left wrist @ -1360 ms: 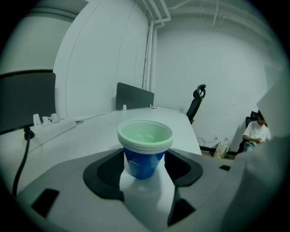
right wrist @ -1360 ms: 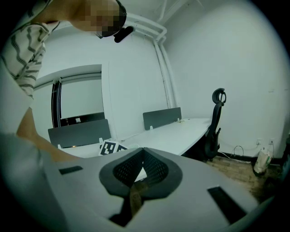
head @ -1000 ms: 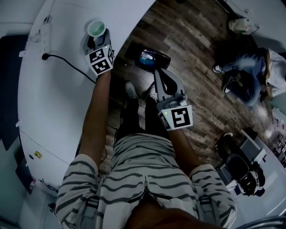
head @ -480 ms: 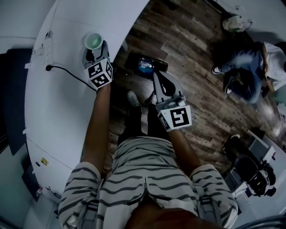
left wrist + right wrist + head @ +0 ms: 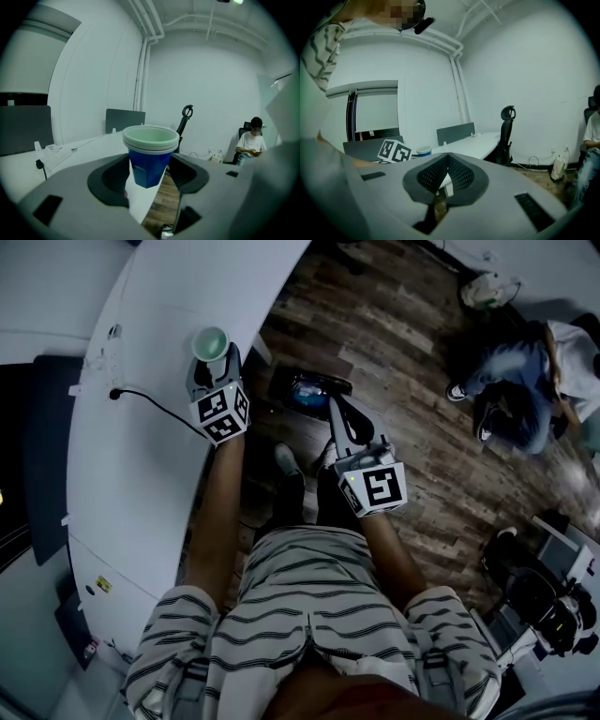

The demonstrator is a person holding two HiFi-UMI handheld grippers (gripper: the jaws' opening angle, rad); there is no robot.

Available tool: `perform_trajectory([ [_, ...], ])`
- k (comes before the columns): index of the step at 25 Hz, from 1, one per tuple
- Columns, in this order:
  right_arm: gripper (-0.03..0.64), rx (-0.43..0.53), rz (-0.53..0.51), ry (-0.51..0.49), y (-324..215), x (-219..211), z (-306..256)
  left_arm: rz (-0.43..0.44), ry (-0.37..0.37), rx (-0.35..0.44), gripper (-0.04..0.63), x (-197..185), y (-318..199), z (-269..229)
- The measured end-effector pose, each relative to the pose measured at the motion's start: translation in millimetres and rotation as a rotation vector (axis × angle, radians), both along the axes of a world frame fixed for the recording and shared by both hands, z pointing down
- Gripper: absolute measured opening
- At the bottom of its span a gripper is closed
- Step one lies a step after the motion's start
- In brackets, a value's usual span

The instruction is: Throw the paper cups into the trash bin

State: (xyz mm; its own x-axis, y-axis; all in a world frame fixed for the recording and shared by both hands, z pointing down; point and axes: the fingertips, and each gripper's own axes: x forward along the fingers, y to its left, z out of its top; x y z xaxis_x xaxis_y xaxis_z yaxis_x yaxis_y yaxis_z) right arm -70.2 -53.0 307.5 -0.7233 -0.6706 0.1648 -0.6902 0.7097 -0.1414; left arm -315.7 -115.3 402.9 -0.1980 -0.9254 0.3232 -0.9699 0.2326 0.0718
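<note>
A stack of blue paper cups (image 5: 210, 341) with a pale green inside stands upright between the jaws of my left gripper (image 5: 213, 356), above the white table (image 5: 131, 484) near its curved edge. In the left gripper view the cups (image 5: 150, 157) fill the gap between the jaws of the left gripper (image 5: 150, 174), which is shut on them. My right gripper (image 5: 336, 409) hangs over the wooden floor with its jaws shut and nothing in them (image 5: 448, 157). A dark trash bin (image 5: 311, 390) with something blue in it stands on the floor between the two grippers.
A power strip (image 5: 106, 351) and its black cable (image 5: 159, 405) lie on the table to the left of the cups. A seated person (image 5: 511, 390) is at the far right, and an office chair (image 5: 506, 129) stands by a desk. My own legs and shoes (image 5: 286, 460) are below.
The left gripper has carried the cups upward and a little toward the table's edge. The right gripper has drifted slightly, still shut.
</note>
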Motion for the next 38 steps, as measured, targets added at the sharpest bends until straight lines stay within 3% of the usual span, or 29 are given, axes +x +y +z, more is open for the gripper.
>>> perform_trajectory([
  [12,0.009,0.022,0.044,-0.016,-0.1,43.8,-23.4,0.095,-0.036,0.049,0.281,64.6,6.2,-52.9],
  [38,0.009,0.098,0.168,-0.051,-8.8,93.6,-68.1,0.311,-0.018,0.139,0.281,165.9,30.2,-130.5],
])
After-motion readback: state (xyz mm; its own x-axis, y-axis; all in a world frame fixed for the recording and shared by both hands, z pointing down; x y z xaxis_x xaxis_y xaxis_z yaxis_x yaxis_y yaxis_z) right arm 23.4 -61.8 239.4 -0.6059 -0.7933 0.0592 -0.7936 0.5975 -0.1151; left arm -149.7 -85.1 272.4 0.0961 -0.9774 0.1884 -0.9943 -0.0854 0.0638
